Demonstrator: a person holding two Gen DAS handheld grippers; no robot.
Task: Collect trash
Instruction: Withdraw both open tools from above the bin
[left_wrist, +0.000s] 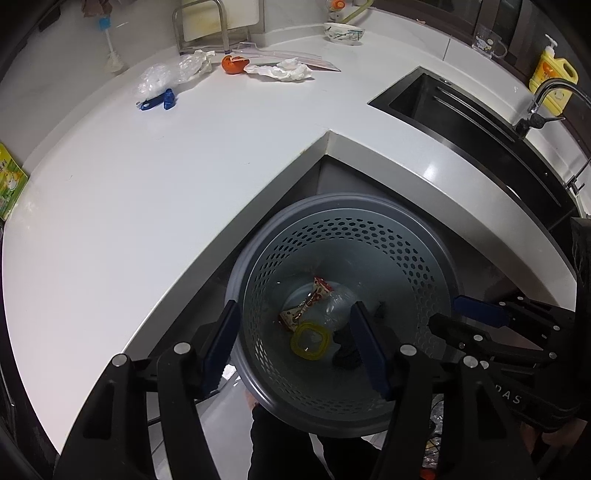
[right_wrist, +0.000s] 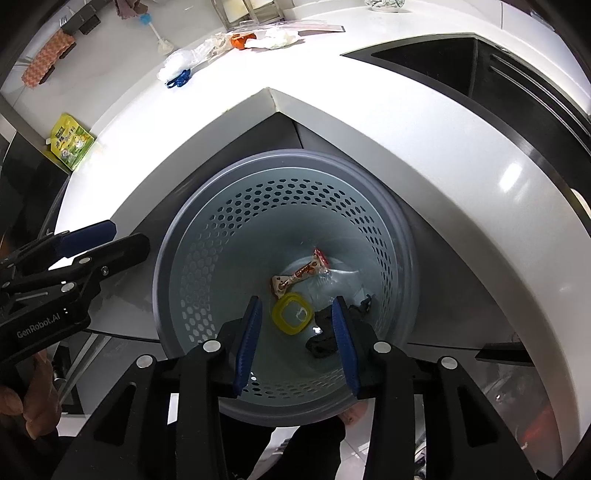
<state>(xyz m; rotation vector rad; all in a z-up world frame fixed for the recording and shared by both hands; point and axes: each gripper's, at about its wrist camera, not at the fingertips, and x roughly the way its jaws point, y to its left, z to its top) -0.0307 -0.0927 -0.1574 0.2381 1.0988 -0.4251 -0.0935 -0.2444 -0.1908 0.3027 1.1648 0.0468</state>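
White L-shaped kitchen counter (left_wrist: 155, 192) is wrapping round an inside corner, w/ the grey perforated bin (left_wrist: 424, 258) sitting on the floor right in that corner, mouth facing up. Trash is lying at the bin bottom: candy wrapper (right_wrist: 299, 275) w/ long axis running diagonal, red end pointing up-right toward the counter corner in right cam; yellow square lid (right_wrist: 291, 314) lying flat just beside its lower end; dark crumpled scrap (right_wrist: 321, 341) next to the lid; clear plastic (left_wrist: 338, 306) under/behind the wrapper. Both grippers are pointing steeply down over the bin mouth, side by side. Left gripper (left_wrist: 295, 347) is hanging abt half open, nothing between the blue pads, left finger lining up w/ the bin rim, right finger over the interior. Right gripper (right_wrist: 297, 334) is sitting narrower, part open, also empty, both fingers framing the lid and scrap far below, no contact. Each gripper is showing in the other's cam off to the side; part of a hand (right_wrist: 33, 398) is gripping the left one's handle. More trash is still waiting on the far counter: crumpled tissue (left_wrist: 284, 70), orange peel (left_wrist: 232, 63), clear plastic bags (left_wrist: 173, 74), blue item (left_wrist: 162, 100). Sink (left_wrist: 461, 110) and faucet (left_wrist: 546, 96) are sitting off right, green-yellow packet (right_wrist: 70, 142) at left edge. Nothing is blocking the bin opening.
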